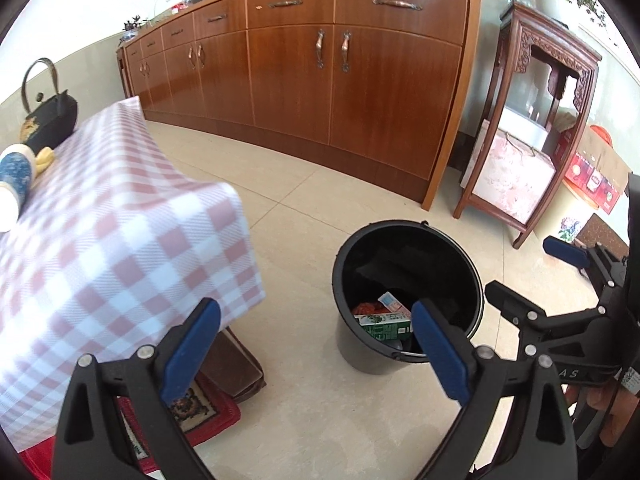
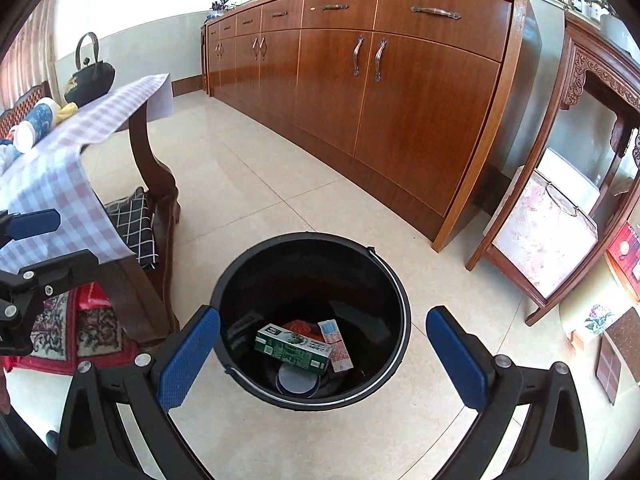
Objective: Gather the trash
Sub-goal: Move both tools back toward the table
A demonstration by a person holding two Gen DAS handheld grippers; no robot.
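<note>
Both grippers hang over the black bucket (image 2: 310, 320) with nothing in them, so a drop looks finished and the step in hand is the turn back for more rubbish. The left gripper (image 1: 316, 344) has its jaws spread wide and empty; the bucket lies ahead of them, under the right-hand blue pad. The right gripper (image 2: 322, 354) is likewise wide open and holds nothing, and the bucket sits squarely between and just beyond its jaws.

Inside the bucket lie a green carton (image 2: 294, 348), a pink-and-white packet (image 2: 336, 344), something red beneath them and a round lid at the bottom.

What remains to collect is probably on the tabletop (image 1: 120, 220) to the left of both jaws, where a blue-patterned roll (image 1: 16, 176) and a yellow scrap (image 1: 44, 158) lie near a black kettle (image 1: 52, 116). The next move calls for swinging a gripper left and up over the checked cloth, choosing litter rather than the kettle.

Both grippers point steeply downward and forward, side by side, the right one showing at the right edge of the left view.
</note>
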